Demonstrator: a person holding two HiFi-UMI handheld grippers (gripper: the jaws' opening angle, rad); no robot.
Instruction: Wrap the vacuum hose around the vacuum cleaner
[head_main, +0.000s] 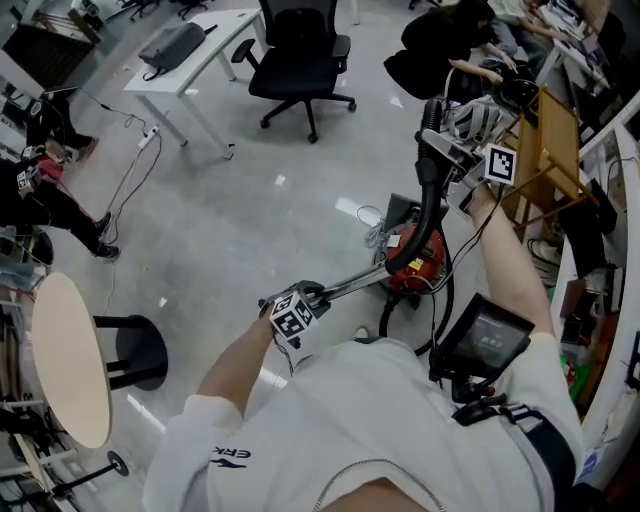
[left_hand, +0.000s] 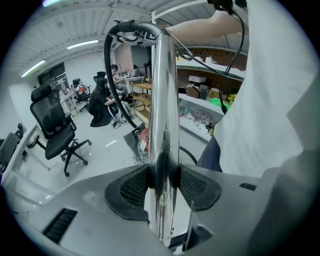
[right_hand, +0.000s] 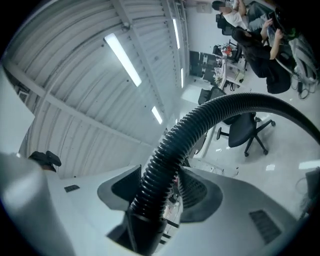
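Head view, vacuum cleaner: the red vacuum cleaner (head_main: 415, 258) sits on the floor just ahead of the person, between the two arms.
Head view, hose: the black vacuum hose (head_main: 430, 205) rises from the body in a tall arc and is not yet wound round it.
Head view, tools: the left gripper (head_main: 310, 295) is low on the chrome wand (head_main: 352, 283); the right gripper (head_main: 452, 150) is raised, above the machine.
Left gripper view, grip: both mesh pads (left_hand: 135, 187) press the wand's sides, so the tool is clamped on it, with the tube running straight up between the jaws.
Right gripper view, grip: the ribbed hose runs through the jaws, just above its smooth cuff, with the pads (right_hand: 197, 192) tight against it.
Step in hand, my reading: bringing the lifted hose down to start a loop round the body.
Doing it well: hold the wand steady as an anchor, lower the hose end in a wide curve, avoid kinking the ribs, and lay each turn snug against the casing.
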